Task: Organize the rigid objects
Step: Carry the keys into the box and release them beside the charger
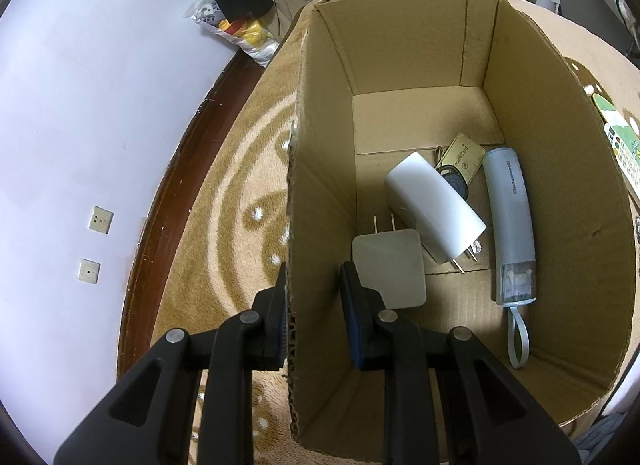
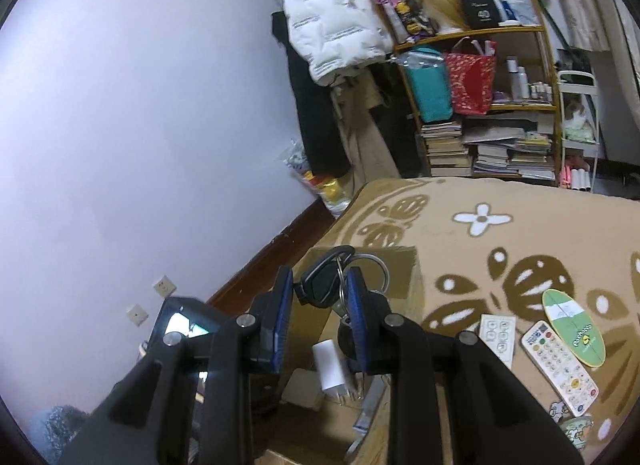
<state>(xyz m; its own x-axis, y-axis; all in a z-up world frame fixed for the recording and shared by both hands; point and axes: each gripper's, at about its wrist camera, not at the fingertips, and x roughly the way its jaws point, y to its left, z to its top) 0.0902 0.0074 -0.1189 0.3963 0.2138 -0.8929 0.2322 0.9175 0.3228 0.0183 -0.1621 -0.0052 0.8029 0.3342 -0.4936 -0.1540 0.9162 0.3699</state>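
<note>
In the left wrist view, the left gripper [image 1: 312, 297] stands at the near left wall of the open brown cardboard box [image 1: 400, 45], one black finger outside the wall and one inside, the jaws drawn narrow and clamped on the cardboard edge. The box sits on a tan blanket with a cream pattern [image 1: 224, 225]. On the box floor, just beyond the inner finger, lies a flat white square plug adapter [image 1: 388, 269] with two prongs pointing away. Right of it, a white cylindrical charger [image 1: 434, 209] lies tilted, its top end over a bunch of keys with a gold card tag [image 1: 464, 157]. Further right, a long grey tube-shaped device with a wrist loop [image 1: 512, 225] lies along the right wall.

In the right wrist view, the right gripper [image 2: 320, 293] is held above the box, its blue-padded jaws partly closed on a black key fob with metal rings [image 2: 324, 285], which hangs between the pads. Right of it, on the blanket, lie a small white card [image 2: 498, 339], a white remote control with coloured buttons [image 2: 560, 369] and a green oval card [image 2: 572, 325].
</note>
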